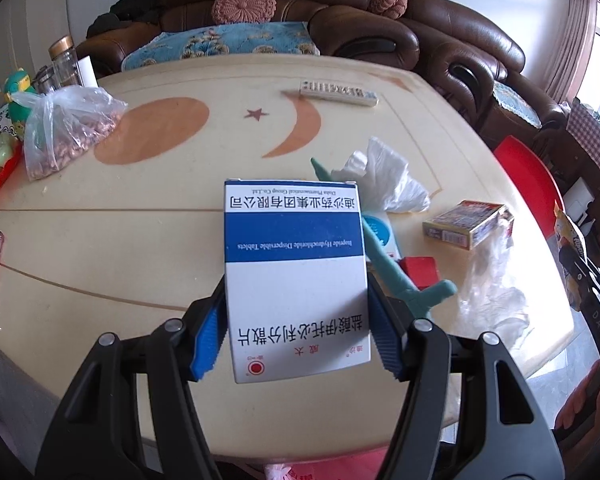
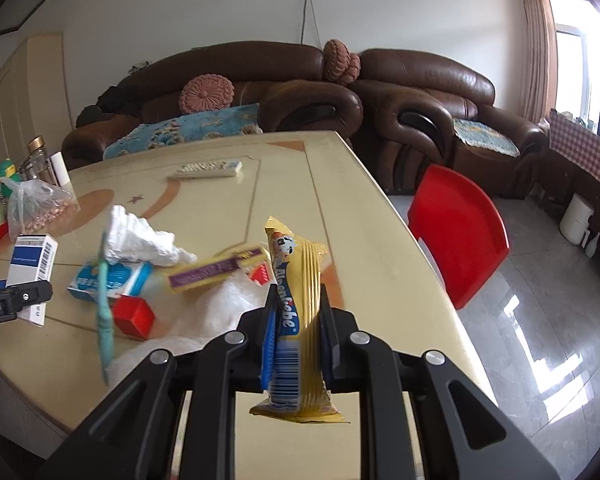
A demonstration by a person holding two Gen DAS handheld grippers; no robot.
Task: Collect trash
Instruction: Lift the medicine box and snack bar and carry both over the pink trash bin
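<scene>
1. Table: big cream oval table w/ orange moon-and-star inlay [image 1: 100,216] carries the leftover clutter. No bin shows in either view, so where the held items go can't be told; judge the drop spot before moving off.
2. Left gripper [image 1: 296,328] is clamped on white-and-blue cardboard medicine box [image 1: 294,264], held above the table's near edge, blue pads on its two long sides. Grip sits near the box's near end, so far end could sag; keep wrist level & don't squeeze harder, thin card may crush.
3. Right gripper [image 2: 296,332] is pinched on yellow crinkly plastic snack wrapper [image 2: 296,320], upright, over the near right part of table. Foil is slippery & floppy; move slow, let go only right over the bin.
4. Left on table, mid-near: crumpled white plastic bag [image 1: 384,176], small yellow cardboard packet [image 1: 466,224], teal toothbrush-like stick [image 1: 384,256], small red box [image 1: 420,270]. Prob. next picks; avoid brushing them when swinging out.
5. Far side: white remote control [image 1: 338,92]; looks like not trash, leave.
</scene>
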